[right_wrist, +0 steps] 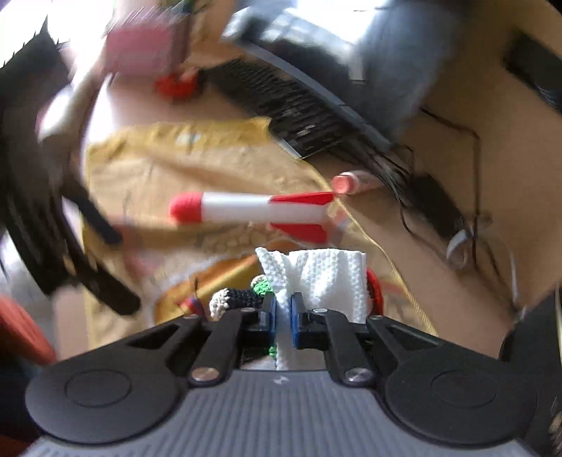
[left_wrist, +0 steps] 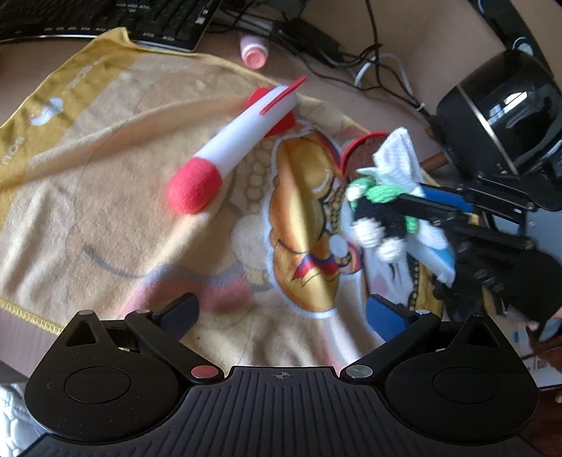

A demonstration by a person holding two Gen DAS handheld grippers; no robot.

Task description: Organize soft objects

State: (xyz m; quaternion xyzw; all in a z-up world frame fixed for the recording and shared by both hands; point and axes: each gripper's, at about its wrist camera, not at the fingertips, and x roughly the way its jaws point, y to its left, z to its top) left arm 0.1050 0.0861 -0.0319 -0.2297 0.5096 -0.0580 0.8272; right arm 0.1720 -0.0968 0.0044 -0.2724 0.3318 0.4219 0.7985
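Nearest the right wrist camera, the right gripper (right_wrist: 283,309) is clenching on the white knitted part of a crocheted doll (right_wrist: 326,277); its blue pads are pressing the fabric from both sides, and the doll's black body and green yarn are poking out to the left of the jaws. In the left wrist view the same doll (left_wrist: 379,211) is hanging in the right gripper (left_wrist: 404,204) at the right edge of the printed yellow towel (left_wrist: 87,218); whether it is touching the cloth or clear of it is hard to tell through the blur. A gloved hand (left_wrist: 527,281) is wrapping around that gripper's handle.

The left gripper (left_wrist: 281,316) is standing wide and released, hovering over the near part of the towel with nothing between its fingers.

Farther out, a plush rocket (left_wrist: 232,147), white with a red nose and red fins, is lying diagonally on the towel, well apart from both grippers. Beyond the towel's far edge a small pink bottle (left_wrist: 253,52) is lying on the desk near a black keyboard (left_wrist: 168,24) and a tangle of cables (left_wrist: 368,59).

As for progress, the work is looking early: one soft toy is in hand, the rocket is waiting untouched, and no destination for either is showing in these views. The towel itself, rumpled along one fold, is probably waiting to be dealt with too.
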